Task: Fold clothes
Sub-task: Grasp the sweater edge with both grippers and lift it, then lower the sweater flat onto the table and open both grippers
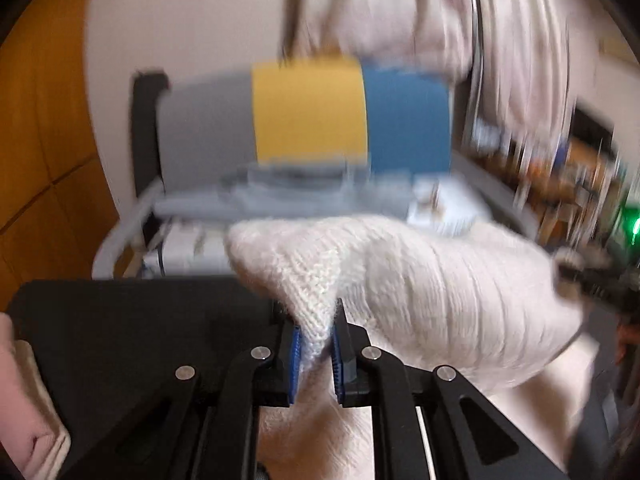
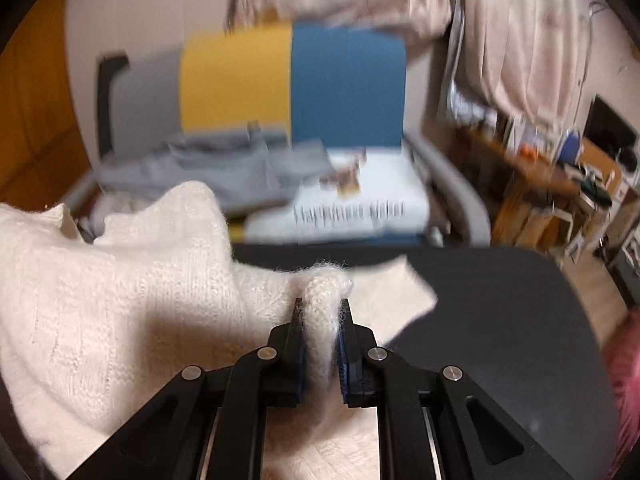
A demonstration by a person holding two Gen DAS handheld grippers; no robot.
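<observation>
the cream knit sweater (image 1: 400, 280) hangs above the black table (image 2: 500, 300), lifted off it at two points, its lower part trailing onto the table top. the left gripper (image 1: 316, 344) is clamped on a pinched fold of the knit, blue pads pressed against the wool from both sides. the right gripper (image 2: 324, 344) is likewise closed tight on a rolled edge of the same garment, fuzzy fibres sticking out above its tips. beyond the table sits a couch with grey, yellow and blue cushions (image 2: 236, 80) and grey clothes (image 2: 224, 176) on the seat. the knit looks soft, light and stretchy, so it will likely sag between the two holds; gripping thick doubled edges near the corners, as here, seems safest against slipping
</observation>
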